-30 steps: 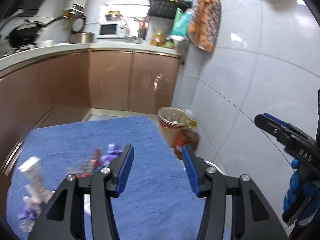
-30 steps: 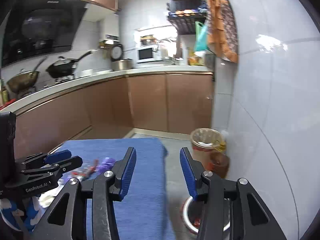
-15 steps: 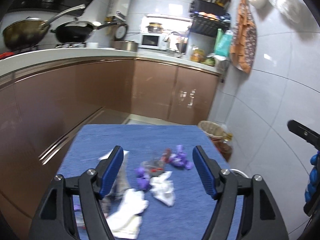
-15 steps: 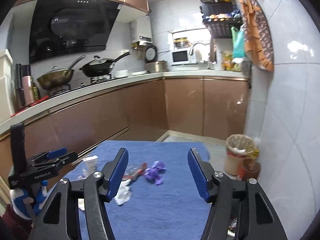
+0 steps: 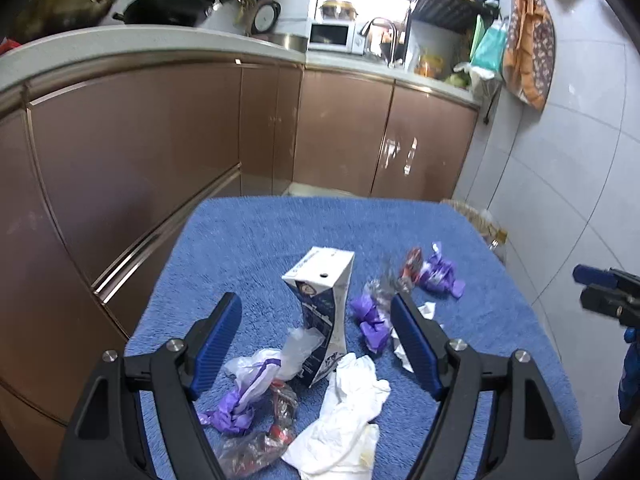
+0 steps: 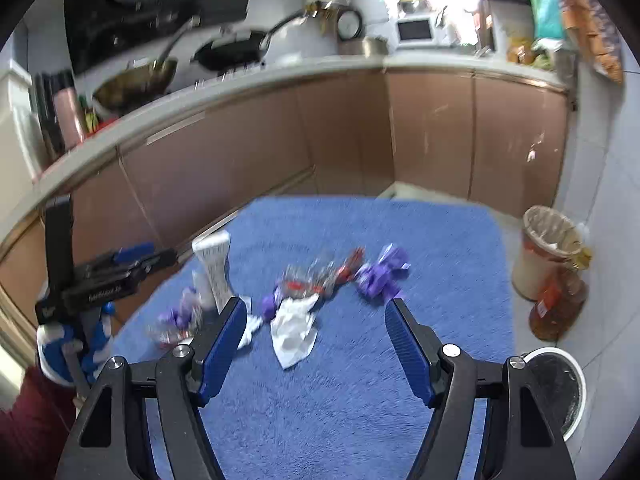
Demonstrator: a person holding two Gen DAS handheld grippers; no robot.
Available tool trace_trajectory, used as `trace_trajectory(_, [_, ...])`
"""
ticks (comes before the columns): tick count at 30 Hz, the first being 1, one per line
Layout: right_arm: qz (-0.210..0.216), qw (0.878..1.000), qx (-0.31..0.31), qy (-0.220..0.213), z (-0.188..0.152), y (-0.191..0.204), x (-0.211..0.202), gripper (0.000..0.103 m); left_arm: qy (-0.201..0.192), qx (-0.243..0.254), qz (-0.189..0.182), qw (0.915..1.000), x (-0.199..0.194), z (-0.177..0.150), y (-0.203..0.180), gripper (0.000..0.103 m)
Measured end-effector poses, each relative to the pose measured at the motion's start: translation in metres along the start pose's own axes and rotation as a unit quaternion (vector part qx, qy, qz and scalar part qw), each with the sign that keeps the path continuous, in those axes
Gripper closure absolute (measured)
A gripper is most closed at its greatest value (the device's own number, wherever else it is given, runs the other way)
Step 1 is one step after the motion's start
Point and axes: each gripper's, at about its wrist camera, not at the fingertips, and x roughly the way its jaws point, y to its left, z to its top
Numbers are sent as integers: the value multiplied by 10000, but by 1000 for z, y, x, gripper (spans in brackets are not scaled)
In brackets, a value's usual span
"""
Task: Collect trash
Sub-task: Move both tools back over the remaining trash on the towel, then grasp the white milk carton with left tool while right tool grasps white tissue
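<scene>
Trash lies scattered on a blue towel-covered table [image 5: 256, 240] [image 6: 360, 400]. A crushed white and dark blue carton [image 5: 326, 308] [image 6: 214, 268] stands upright among it. Around it lie crumpled white tissues [image 5: 344, 412] [image 6: 294, 326], purple wrappers [image 5: 438, 274] [image 6: 380, 270], a clear bag with purple plastic [image 5: 256, 384] and red-and-clear wrappers [image 6: 316, 276]. My left gripper [image 5: 316, 332] hangs over the carton, its jaws opening and its pads apart from everything. My right gripper [image 6: 316, 334] hovers above the tissue, its jaws opening, nothing held.
A lined waste basket [image 6: 546, 252] stands on the floor right of the table, with an amber bottle [image 6: 558, 304] beside it. A white-rimmed bin [image 6: 560, 388] sits at the lower right. Brown cabinets [image 5: 180, 160] run behind and to the left.
Both grippers swung left from the wall and bins toward the table and dropped closer to the trash. Their jaws spread wider. The carton now sits between the left fingers.
</scene>
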Motion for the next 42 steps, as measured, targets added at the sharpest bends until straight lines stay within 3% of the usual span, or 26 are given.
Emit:
trace_trajectory(7, [401, 9970, -61, 658, -11, 4, 61, 33, 212, 95, -12, 9997, 42, 6, 6, 27])
trace_trajectory(13, [713, 9911, -23, 1122, -13, 7, 111, 33, 327, 25, -235, 9992, 65, 9, 10, 28])
trace_trajectory(19, [942, 9852, 161, 1424, -17, 5, 149, 34, 438, 37, -395, 9983, 80, 11, 6, 51])
trace_trajectory(21, [943, 9837, 177, 1520, -18, 2, 159, 39, 506, 9, -453, 9977, 85, 11, 6, 62])
trace_trajectory(24, [999, 9808, 277, 1650, -21, -2, 170, 52, 544, -43, -488, 9973, 89, 10, 5, 68])
trace_trajectory(26, [1041, 9794, 298, 1703, -25, -4, 175, 67, 534, -104, -529, 9971, 89, 11, 3, 70])
trace_trajectory(28, [1038, 9801, 223, 1679, -27, -4, 175, 83, 487, -113, -532, 9973, 87, 13, 1, 70])
trace_trajectory(31, [998, 9827, 149, 1556, -26, -5, 166, 92, 382, -106, -509, 9979, 80, 18, -4, 70])
trace_trajectory(42, [853, 9936, 69, 732, -11, -12, 76, 93, -167, -33, -429, 9989, 15, 40, -29, 70])
